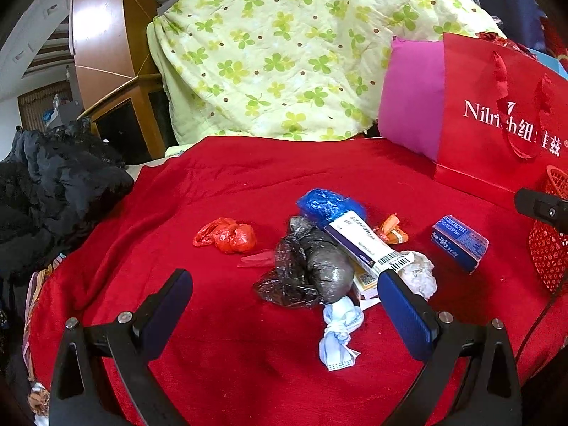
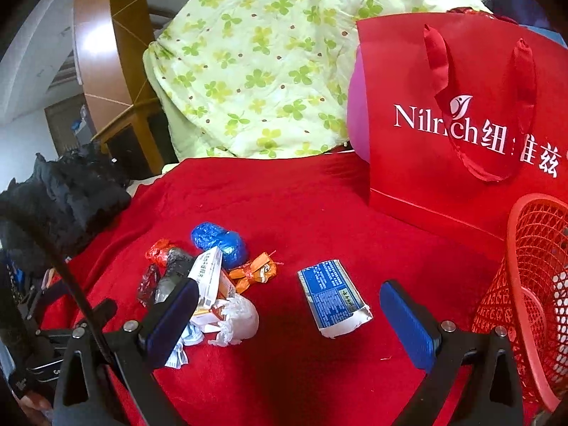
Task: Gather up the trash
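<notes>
**A:** Red plush everywhere, and the trash sits in a loose heap in the middle of the red blanket (image 1: 220, 184). Which piece goes first?

**B:** My guess is the blue box (image 2: 332, 296). It lies alone, well apart from the heap, and it falls right between the blue pads of the right gripper (image 2: 289, 319), whose jaws stand wide open and hold nothing. The red mesh basket (image 2: 514, 248) is just to its right, so the carry would be short.

**A:** How to take it cleanly?

**B:** Come down with one pad on each long side. The torn end looks soft, so I'd pinch nearer the middle. The plush will give, so press lightly or the pads may snag the cloth.

**A:** And the left gripper (image 1: 284, 305)?

**B:** Also open and empty, hovering near the heap: the black plastic bag (image 1: 309, 266), the long white carton (image 1: 365, 241) lying on top of it, the blue wad (image 1: 326, 202) behind, the knotted face mask (image 1: 339, 333) nearest. The red plastic bag (image 1: 227, 236) lies off to the left, and the orange wrapper (image 1: 392, 230) and the white crumpled wad (image 1: 420, 273) to the right.

**A:** The room?

**B:** Cluttered. A clover-print quilt (image 1: 284, 53) is piled behind, a pink pillow (image 1: 411, 99) leans beside a red gift bag (image 1: 497, 81), a dark jacket (image 1: 53, 191) is heaped at the left, and there is brown wooden furniture (image 1: 106, 35) beyond.
</notes>
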Tool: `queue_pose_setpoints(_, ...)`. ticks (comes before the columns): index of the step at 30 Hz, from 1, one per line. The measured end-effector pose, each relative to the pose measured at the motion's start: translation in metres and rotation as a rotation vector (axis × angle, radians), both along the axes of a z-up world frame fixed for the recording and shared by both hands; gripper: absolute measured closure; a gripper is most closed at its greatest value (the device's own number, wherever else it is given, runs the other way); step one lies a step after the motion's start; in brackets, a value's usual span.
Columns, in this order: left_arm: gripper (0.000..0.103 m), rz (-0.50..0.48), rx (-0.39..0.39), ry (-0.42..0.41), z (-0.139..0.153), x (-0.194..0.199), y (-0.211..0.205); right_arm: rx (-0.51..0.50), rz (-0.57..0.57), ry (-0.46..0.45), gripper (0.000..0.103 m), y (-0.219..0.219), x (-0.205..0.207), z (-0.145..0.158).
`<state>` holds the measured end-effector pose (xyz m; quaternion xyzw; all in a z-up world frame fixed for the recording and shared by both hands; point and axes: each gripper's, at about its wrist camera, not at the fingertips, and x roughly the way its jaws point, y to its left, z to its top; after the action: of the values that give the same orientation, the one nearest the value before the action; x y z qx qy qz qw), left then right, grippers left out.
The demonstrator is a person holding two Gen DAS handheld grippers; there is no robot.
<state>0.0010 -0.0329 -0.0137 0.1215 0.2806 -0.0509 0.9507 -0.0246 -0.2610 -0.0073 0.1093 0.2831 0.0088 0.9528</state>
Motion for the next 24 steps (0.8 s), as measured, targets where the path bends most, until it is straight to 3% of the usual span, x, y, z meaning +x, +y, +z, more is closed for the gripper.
queue_pose_setpoints(15,0.0,-0.008,0.003,-0.015,-0.0019,-0.0013,-0.0074,-0.01,0.024,-0.005,0.0,0.0013,-0.0031,-0.0029)
queue_pose_setpoints(24,0.0,-0.005,-0.003,0.025,-0.0002,0.0003,-0.0036,-0.016,0.037,-0.007,0.0,0.0073,-0.0023,-0.0041)
